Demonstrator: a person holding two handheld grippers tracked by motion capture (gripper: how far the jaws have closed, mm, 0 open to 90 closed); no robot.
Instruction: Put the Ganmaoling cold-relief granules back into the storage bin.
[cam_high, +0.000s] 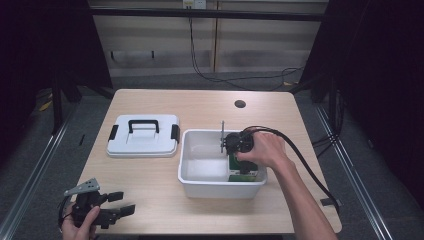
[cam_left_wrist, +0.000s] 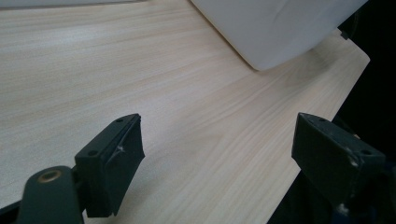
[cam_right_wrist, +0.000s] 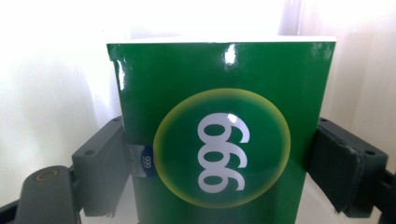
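High view: my right gripper (cam_high: 235, 145) clamps a green box (cam_right_wrist: 219, 130) inside the white bin (cam_high: 200, 186) at centre frame; my left gripper (cam_high: 122, 204), jaws wide, rests at the table's (cam_high: 200, 107) lower-left edge.

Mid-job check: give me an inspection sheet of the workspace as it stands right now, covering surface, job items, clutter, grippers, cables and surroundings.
Surface: light wood table, with a dark round hole near the far edge.
Job's things: white bin, open; green box marked 999 inside at its right end; white lid with black handle flat on the table, left of the bin.
Clutter: nothing seen.
Grippers: right hand-held gripper down in the bin, jaws against both sides of the green box; left hand-held gripper open at the near left corner, holding nothing.
Cables: black cable trails from the right hand-held gripper off the table's right side; wires on the floor beyond.
Surroundings: dark frame posts, pale back wall.
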